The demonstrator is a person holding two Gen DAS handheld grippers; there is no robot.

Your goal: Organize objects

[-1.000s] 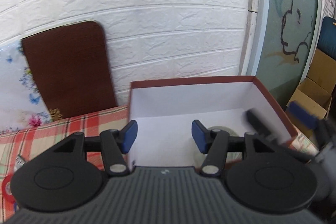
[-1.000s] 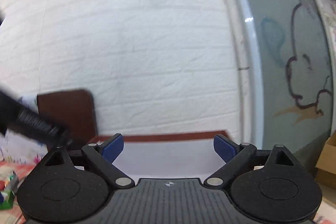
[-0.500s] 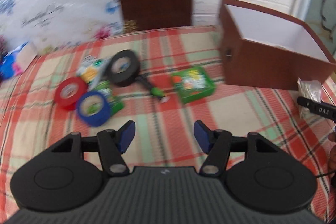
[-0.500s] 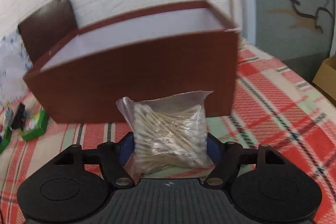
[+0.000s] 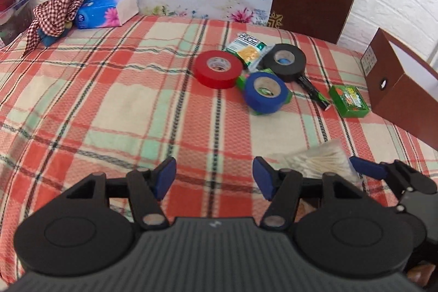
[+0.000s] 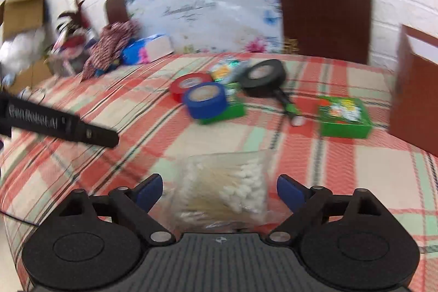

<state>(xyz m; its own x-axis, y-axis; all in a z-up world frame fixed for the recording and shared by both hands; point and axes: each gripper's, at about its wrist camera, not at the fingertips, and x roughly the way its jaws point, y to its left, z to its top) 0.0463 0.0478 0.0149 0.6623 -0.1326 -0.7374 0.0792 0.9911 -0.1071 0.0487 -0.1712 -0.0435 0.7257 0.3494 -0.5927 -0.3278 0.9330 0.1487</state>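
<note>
Tablecloth [image 5: 109,89]: red, cream, mint plaid with dark lines. Tape rolls: red [image 5: 217,69], blue [image 5: 264,92], black [image 5: 284,62]. Small box [image 5: 349,100]: green. Storage box [image 5: 397,97]: brown outside, white inside. Gripper pads [image 5: 164,177]: blue.

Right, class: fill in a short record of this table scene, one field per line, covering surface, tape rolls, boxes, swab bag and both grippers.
surface: plaid tablecloth
tape rolls: red tape, blue tape, black tape, clustered
green box: beside brown box
bag of cotton swabs: lying between right gripper fingers, not pinched; jaws just opened
left gripper: open, empty
</note>
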